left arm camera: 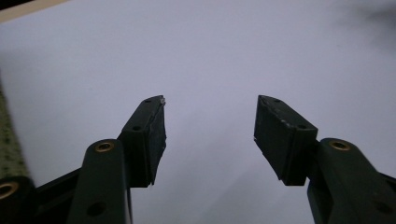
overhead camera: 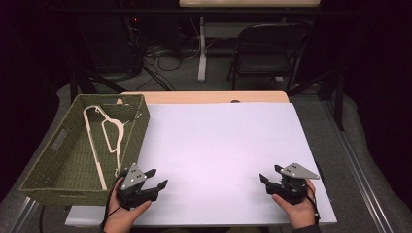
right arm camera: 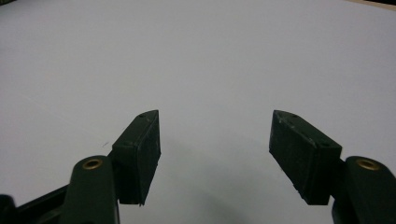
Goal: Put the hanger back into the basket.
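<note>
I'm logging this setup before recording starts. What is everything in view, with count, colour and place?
Basket: one, olive green, woven, at the table's left edge.
Hangers: looks like two, cream, lying inside the basket.
White sheet: one, covering most of the table top.
Table: one, light wood, its edge showing beyond the sheet.
Folding chair: one, black, on the floor behind the table.
Cables: a dark tangle on the floor, number unclear.
Left tool: one, black, near left of the sheet, jaws apart.
Right tool: one, black, near right, jaws apart.
Hands: two, one holding each tool.
</note>
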A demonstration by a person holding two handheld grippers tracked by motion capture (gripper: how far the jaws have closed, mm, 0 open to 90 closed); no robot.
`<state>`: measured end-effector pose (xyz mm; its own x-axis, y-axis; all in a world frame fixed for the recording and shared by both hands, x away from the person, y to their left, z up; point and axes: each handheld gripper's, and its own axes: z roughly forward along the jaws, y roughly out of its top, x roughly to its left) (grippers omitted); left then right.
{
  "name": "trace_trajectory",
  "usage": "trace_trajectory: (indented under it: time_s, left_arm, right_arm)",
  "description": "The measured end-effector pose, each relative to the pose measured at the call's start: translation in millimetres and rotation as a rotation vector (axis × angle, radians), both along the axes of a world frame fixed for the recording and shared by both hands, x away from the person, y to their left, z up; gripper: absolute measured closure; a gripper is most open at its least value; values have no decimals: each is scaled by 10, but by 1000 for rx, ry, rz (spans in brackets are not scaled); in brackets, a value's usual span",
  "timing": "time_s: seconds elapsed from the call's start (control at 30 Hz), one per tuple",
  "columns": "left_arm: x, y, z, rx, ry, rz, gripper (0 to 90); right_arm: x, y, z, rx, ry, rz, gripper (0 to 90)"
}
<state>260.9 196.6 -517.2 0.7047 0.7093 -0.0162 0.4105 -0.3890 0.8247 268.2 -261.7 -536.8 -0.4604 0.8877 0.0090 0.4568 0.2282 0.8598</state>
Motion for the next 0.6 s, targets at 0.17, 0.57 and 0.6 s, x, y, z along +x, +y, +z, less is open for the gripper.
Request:
trace_trajectory:
  time_s: [0.17, 0.57, 0.6]
  left_arm:
    - [-5, -59, -127, 4, 6, -3, 443]
    - [87, -61, -361, 0, 75, 21, 395]
    - [106, -56, -387, 3, 81, 32, 378]
  right_arm:
    - [0, 11, -7, -2, 3, 5, 337]
    - [-1, 15, -20, -2, 11, 13, 337]
    - [-2, 5, -22, -1, 11, 9, 336]
